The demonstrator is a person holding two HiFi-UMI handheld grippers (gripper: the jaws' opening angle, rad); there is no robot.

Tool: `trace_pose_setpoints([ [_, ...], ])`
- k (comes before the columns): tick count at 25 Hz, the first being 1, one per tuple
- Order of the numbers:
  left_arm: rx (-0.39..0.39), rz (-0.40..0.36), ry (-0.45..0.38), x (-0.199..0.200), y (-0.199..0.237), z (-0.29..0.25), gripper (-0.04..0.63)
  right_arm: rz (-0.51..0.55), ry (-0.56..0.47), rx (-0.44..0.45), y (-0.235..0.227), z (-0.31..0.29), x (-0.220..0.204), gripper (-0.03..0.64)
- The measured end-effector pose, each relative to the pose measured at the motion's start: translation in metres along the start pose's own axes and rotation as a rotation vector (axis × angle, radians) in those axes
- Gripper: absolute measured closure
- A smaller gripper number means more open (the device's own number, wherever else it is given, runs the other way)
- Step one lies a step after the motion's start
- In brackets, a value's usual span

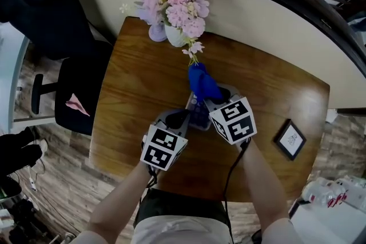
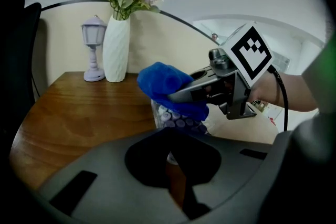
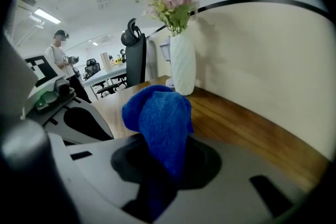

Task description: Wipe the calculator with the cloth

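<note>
Calculator (image 2: 176,122), its near end clamped between the fingers of the left gripper (image 2: 169,157), juts ahead of them, while the fingers of the right gripper (image 3: 157,186) pinch the blue cloth (image 3: 157,123) against its far end.

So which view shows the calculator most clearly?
The left gripper view: the calculator shows its key rows just below the cloth. The head view shows only a sliver of it; in the right gripper view the cloth hides it.

The blue terry cloth (image 3: 160,123) looked fuzzy and matt, the brown wooden table (image 1: 143,83) smooth and glossy. The ribbed white vase (image 2: 116,47) appeared matt, the pale-keyed calculator (image 2: 173,119) plastic.
</note>
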State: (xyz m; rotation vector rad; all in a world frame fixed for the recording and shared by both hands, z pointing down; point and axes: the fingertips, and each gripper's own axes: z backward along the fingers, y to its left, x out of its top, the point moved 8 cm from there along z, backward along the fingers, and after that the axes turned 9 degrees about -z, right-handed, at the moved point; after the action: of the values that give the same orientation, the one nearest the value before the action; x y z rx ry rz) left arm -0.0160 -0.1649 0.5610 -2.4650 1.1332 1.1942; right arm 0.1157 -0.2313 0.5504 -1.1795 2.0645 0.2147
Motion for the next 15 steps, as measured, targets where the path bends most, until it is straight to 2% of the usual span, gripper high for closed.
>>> trace_pose_setpoints([
  [6,-0.003,0.023,-0.005,0.000,0.000,-0.001,0.594,-0.037,0.019,-0.047,-0.021,0.024,-0.016,0.520],
  [10,-0.004,0.031,-0.004,-0.003,0.000,-0.001,0.594,-0.036,0.066,-0.104,-0.029,0.035,-0.032,0.520],
  [15,-0.010,0.009,0.008,0.002,0.000,-0.002,0.594,-0.068,0.057,-0.103,-0.030,0.050,-0.040,0.520],
])
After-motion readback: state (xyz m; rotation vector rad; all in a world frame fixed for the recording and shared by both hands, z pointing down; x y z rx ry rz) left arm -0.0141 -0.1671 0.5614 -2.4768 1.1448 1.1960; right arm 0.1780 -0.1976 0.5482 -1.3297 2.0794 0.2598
